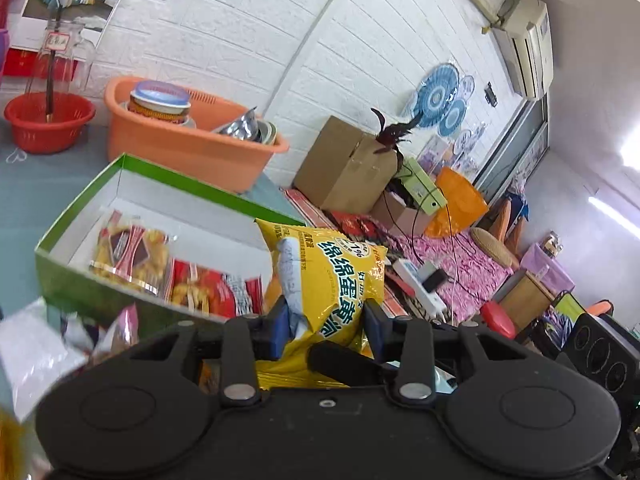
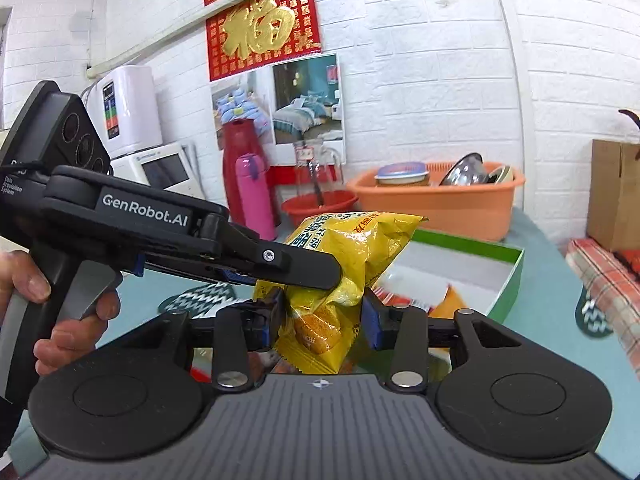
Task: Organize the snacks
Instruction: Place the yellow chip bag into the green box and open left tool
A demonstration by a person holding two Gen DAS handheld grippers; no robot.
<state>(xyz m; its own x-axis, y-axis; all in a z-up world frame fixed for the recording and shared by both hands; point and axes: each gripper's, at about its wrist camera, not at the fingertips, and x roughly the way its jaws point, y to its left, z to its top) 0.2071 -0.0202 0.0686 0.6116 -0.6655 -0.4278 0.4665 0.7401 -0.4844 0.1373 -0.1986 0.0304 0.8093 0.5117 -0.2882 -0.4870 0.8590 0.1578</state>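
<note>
Both tools hold one yellow bag (image 1: 332,280) clear of the worktop (image 2: 560,272), so the step in hand looks like carrying this snack to the green box (image 1: 120,216). The left tool (image 1: 326,328) pinches the bag low down, its blue pads (image 1: 280,330) pressed into the crumpled foil on either side. The right tool (image 2: 324,322) clamps the same bag from the opposite side, near the clear end where the cakes inside show.

In the right wrist view the left tool (image 2: 320,270) comes in from the left, held by a hand (image 2: 52,300), its finger lying across the bag's middle.

The box sits just beyond the bag, lid off, with two red-and-yellow packets (image 1: 168,268) already lying in its near half; its far part is bare. More wrappers (image 1: 100,332) lie blurred outside the box at the near left.

Next, I judge, the bag must travel over the box wall to the bare part, one tool letting go first so the other can lay it flat beside the packets.
</note>
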